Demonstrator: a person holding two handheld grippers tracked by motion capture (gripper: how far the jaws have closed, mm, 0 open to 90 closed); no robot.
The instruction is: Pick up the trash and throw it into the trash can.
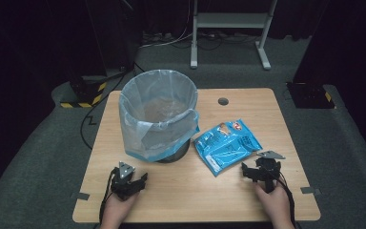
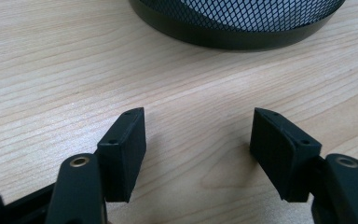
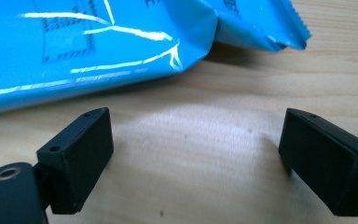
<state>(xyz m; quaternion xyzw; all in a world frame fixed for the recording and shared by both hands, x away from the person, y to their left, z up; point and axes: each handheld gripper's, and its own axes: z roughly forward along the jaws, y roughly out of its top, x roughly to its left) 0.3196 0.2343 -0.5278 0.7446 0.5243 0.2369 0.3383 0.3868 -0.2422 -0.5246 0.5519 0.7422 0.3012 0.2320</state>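
Down at the bottom of the high view, both hands rest on the wooden desk (image 1: pixel 181 191). The left gripper (image 1: pixel 132 180) sits lower left, jaws spread wide over bare wood, holding nothing. The right gripper (image 1: pixel 261 170) sits lower right, jaws also parted and empty, just short of the blue snack bag (image 1: pixel 226 144) lying flat mid-frame. Farther back, centre-left, stands the mesh wastebasket (image 1: pixel 158 117), lined with a clear plastic bag.

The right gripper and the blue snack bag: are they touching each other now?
Apart. In the right gripper view, bare table wood lies between the open right gripper and the blue snack bag.
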